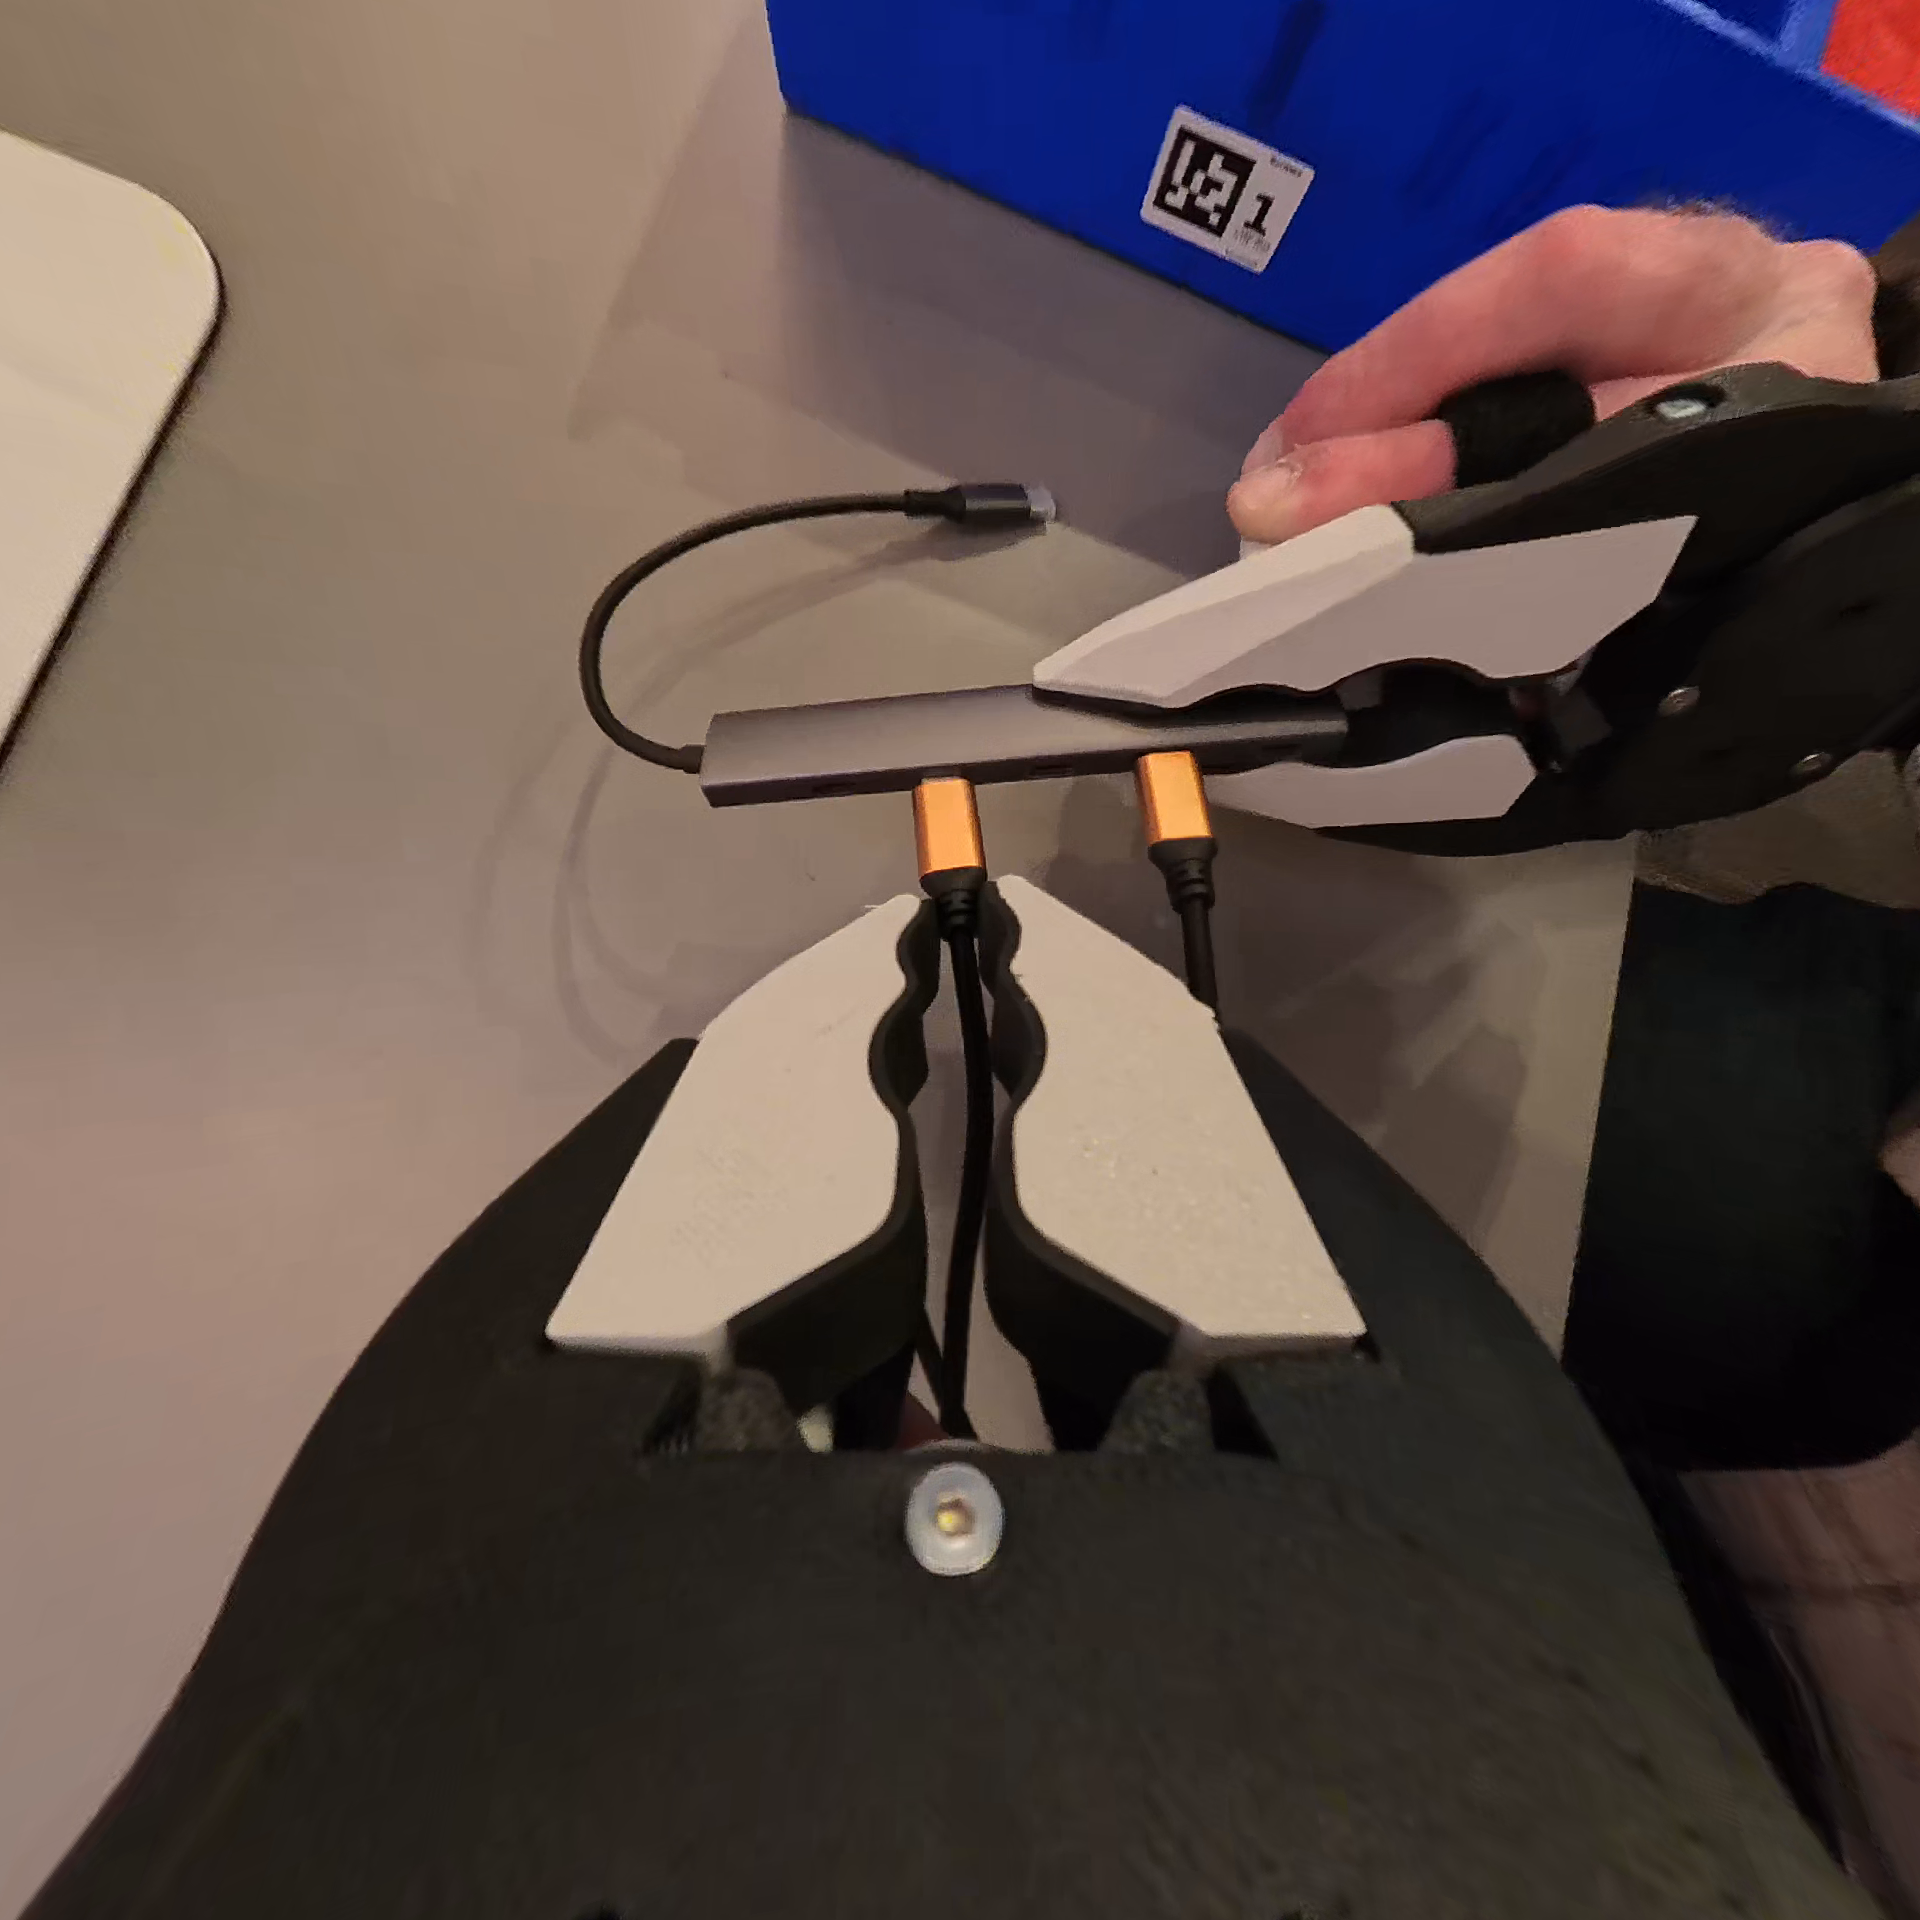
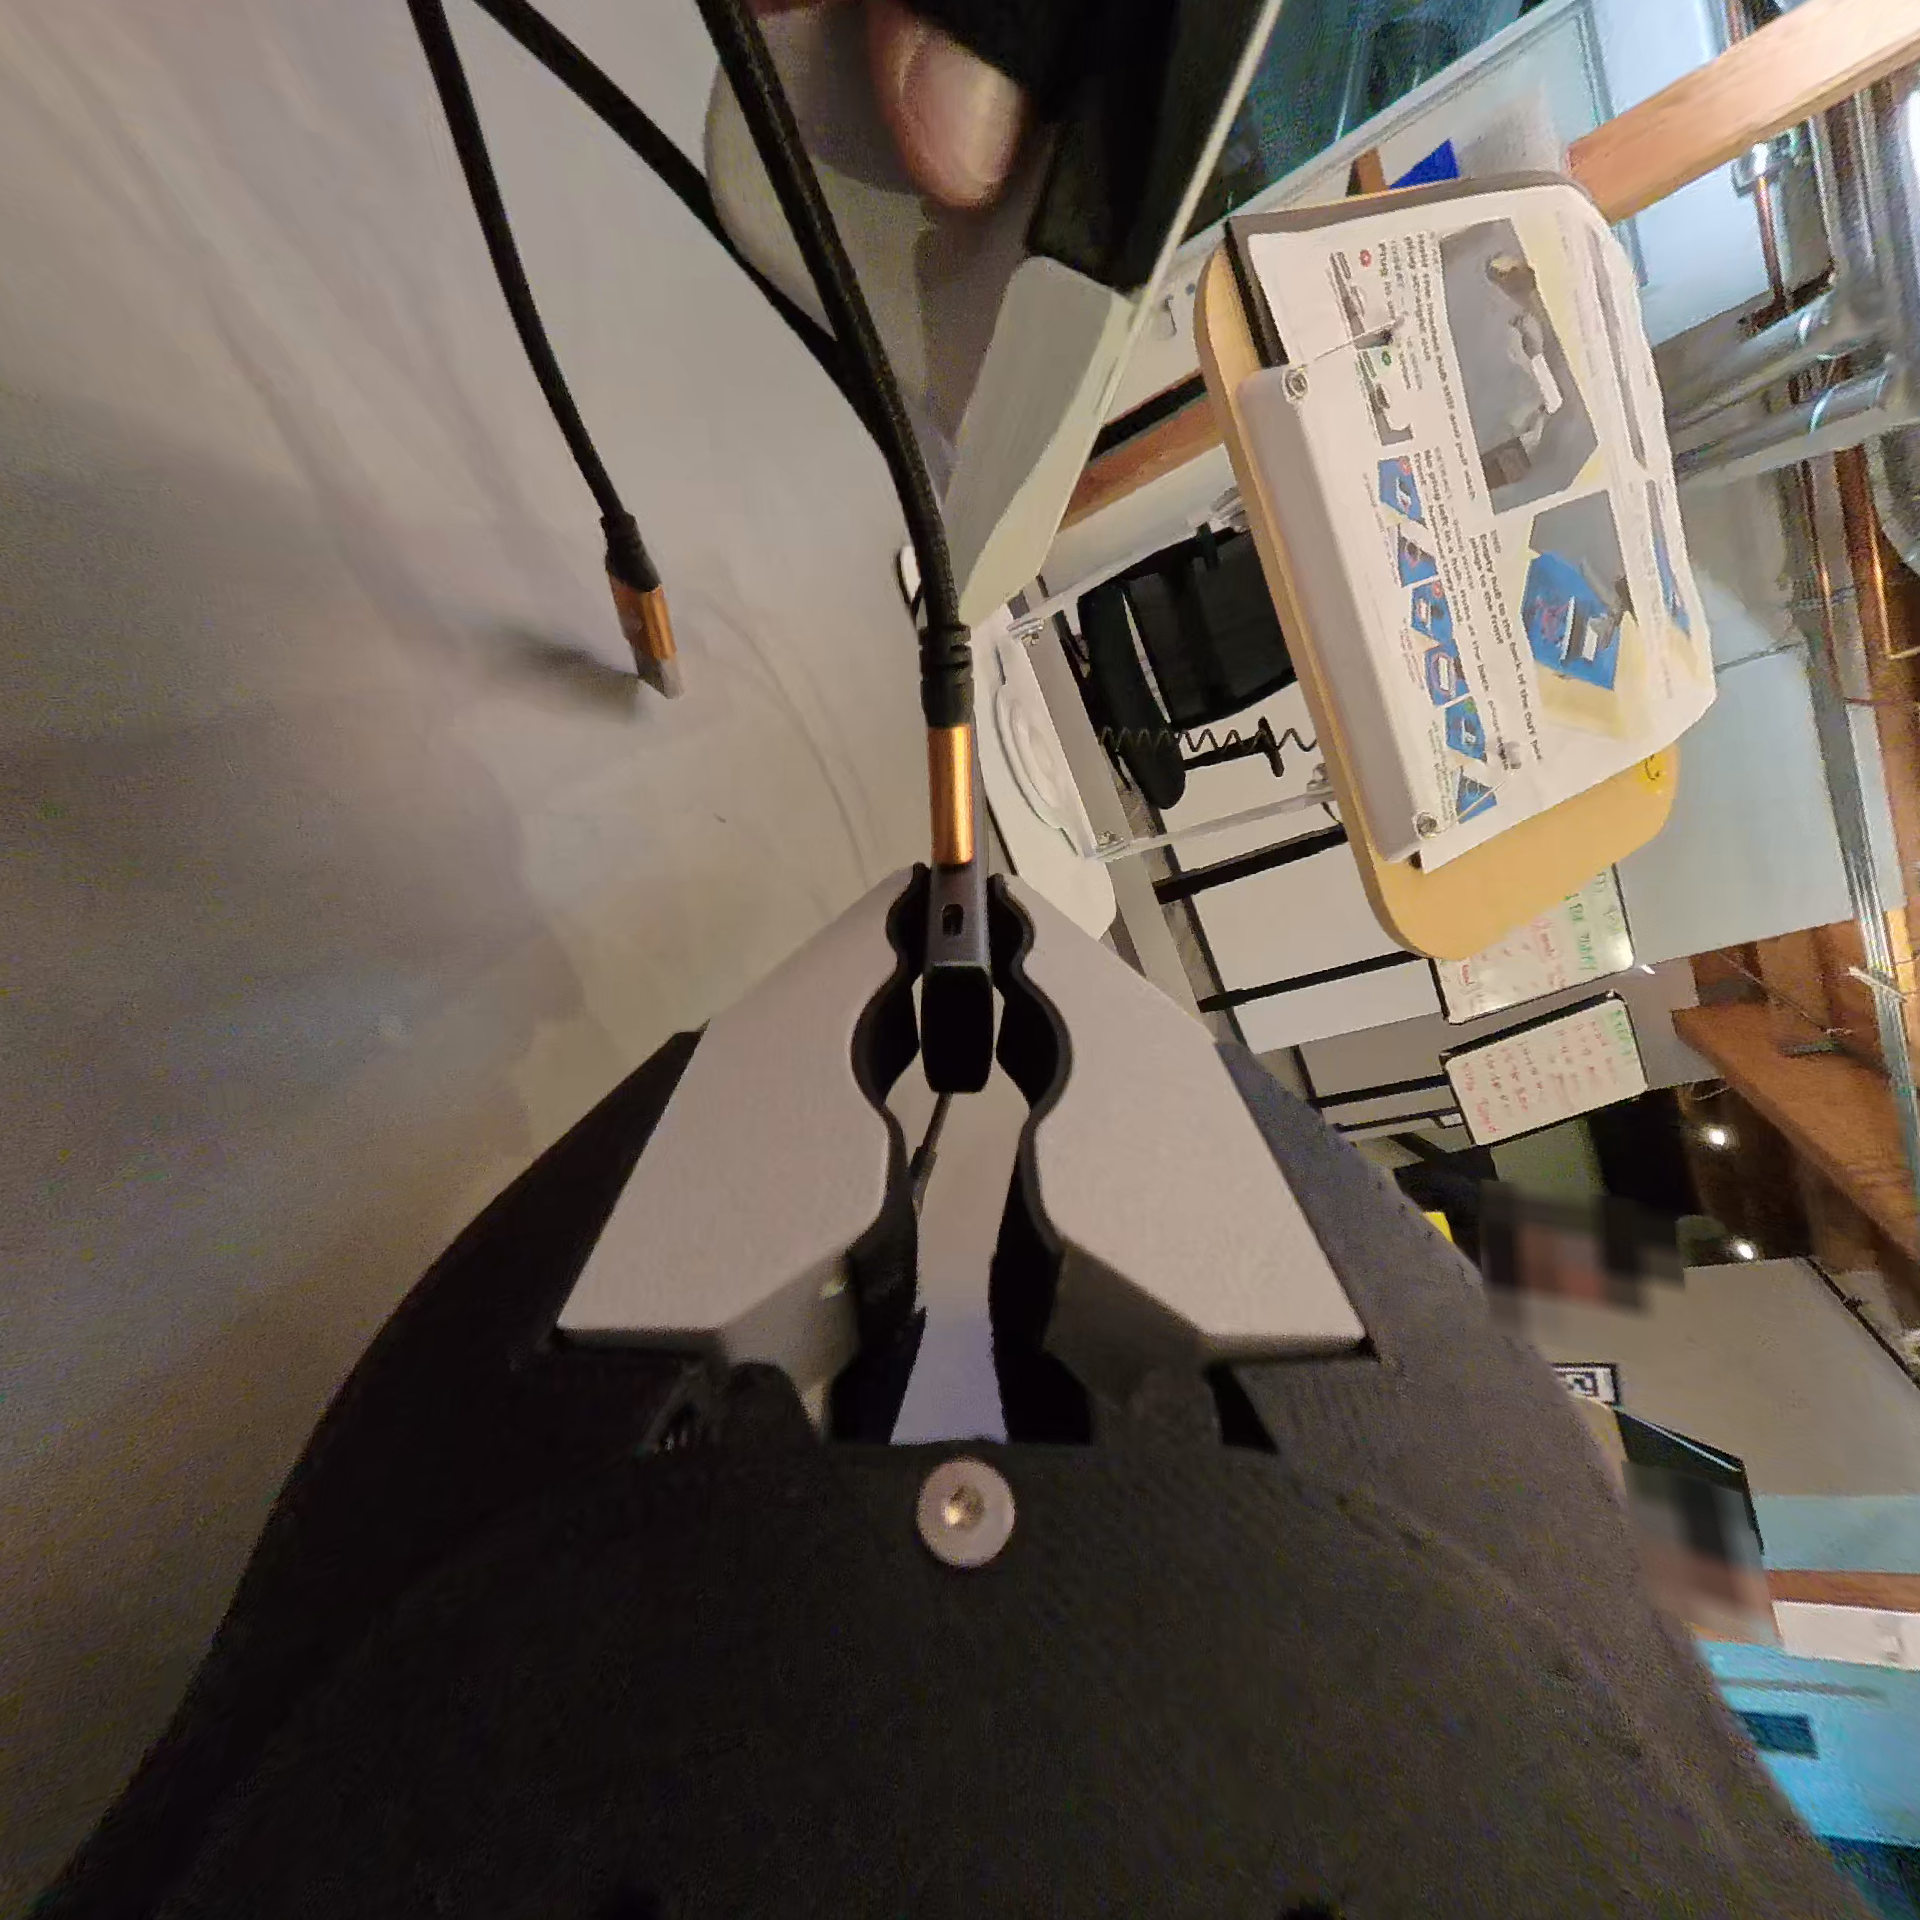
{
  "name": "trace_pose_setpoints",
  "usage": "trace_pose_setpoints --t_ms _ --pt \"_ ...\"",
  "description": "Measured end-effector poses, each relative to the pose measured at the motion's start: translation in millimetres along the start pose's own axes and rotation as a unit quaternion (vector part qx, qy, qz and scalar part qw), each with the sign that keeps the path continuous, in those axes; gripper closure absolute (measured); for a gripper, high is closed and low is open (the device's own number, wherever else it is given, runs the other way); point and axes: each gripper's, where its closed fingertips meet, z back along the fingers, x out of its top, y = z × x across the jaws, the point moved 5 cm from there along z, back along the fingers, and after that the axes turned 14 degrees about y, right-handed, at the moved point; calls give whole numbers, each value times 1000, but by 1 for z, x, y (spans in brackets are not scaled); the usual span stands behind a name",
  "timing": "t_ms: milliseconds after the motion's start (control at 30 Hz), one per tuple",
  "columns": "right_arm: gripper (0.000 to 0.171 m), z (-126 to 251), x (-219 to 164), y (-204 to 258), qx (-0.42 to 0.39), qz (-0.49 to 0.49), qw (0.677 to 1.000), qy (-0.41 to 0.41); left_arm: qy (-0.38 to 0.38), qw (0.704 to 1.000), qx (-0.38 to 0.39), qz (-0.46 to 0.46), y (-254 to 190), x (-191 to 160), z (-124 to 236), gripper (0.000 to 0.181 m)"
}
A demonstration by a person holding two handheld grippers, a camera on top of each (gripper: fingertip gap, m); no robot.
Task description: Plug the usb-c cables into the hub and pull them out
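I am holding the grey hub (image 1: 997,743) off the table (image 1: 416,623), the right gripper (image 1: 1174,738) clenched on its right end. Two orange-collared usb-c plugs are sitting in its near edge: the left plug (image 1: 947,840) and the right plug (image 1: 1171,798). The left gripper (image 1: 958,904) is pinching the left plug's black cable (image 1: 966,1143) just below the hub. Risk, as I judge it: pulling by the cord off-axis could strain the plug or twist the hub out of the right gripper's end-only grip.
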Motion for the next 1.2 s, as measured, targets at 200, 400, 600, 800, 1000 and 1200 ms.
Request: trace_pose_setpoints --t_ms 200,400,600,800,1000,1200 --pt "165 2 0 -7 12 -36 999 -10 -60 997 37 -43 -4 5 7 175" --pt "165 3 1 -10 18 -58 998 -14 -87 991 84 -63 -7 8 11 175" --pt "165 5 0 -13 18 -76 997 -19 -133 980 125 -81 -12 10 12 174" --pt "166 6 3 -14 5 -58 998 -21 -129 976 144 -99 -13 11 15 174" --pt "165 8 6 -12 3 -42 999 -29 -110 976 154 -113 -14 9 17 174" --pt "165 10 8 -17 -2 -55 998 -35 -114 973 162 -118 -15 11 20 174"
